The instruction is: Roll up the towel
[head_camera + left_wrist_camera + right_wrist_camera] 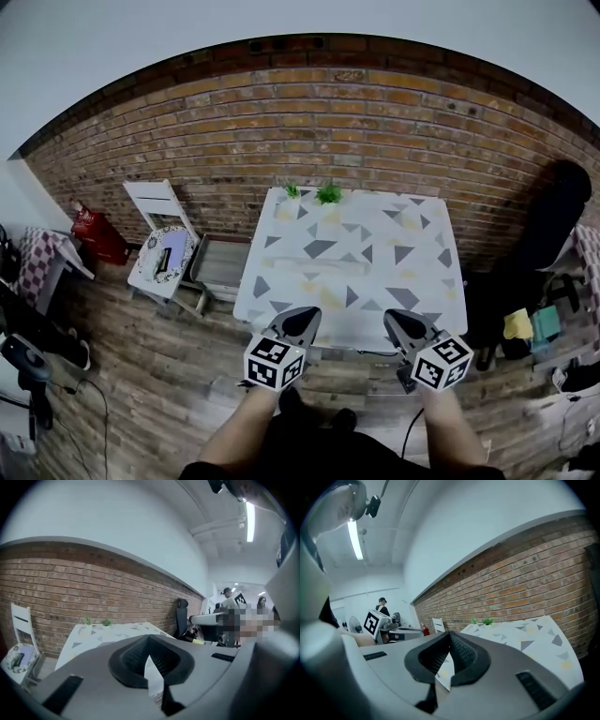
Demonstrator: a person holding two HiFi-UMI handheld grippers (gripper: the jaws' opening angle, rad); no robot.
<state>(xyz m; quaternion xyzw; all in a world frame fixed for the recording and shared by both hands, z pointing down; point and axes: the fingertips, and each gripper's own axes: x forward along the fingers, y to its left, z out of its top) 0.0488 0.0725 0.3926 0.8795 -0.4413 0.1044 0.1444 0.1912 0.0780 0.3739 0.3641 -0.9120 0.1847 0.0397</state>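
Note:
A pale long roll, apparently the towel (323, 267), lies crosswise in the middle of the table (412, 281), which has a white cover printed with grey and yellow triangles. Both grippers hover at the table's near edge, apart from the roll. My left gripper (306, 319) is shut with nothing between its jaws. My right gripper (397, 320) is likewise shut and empty. In the left gripper view the closed left gripper (149, 639) points over the table (93, 637) toward the brick wall. In the right gripper view the right gripper (450, 634) does the same above the table (534, 639).
Two small green plants (319, 193) stand at the table's far edge against the brick wall. A white folding chair (164, 248) with items on its seat stands left, a red object (94, 234) beyond it. A black office chair (553, 220) is right. People stand far off.

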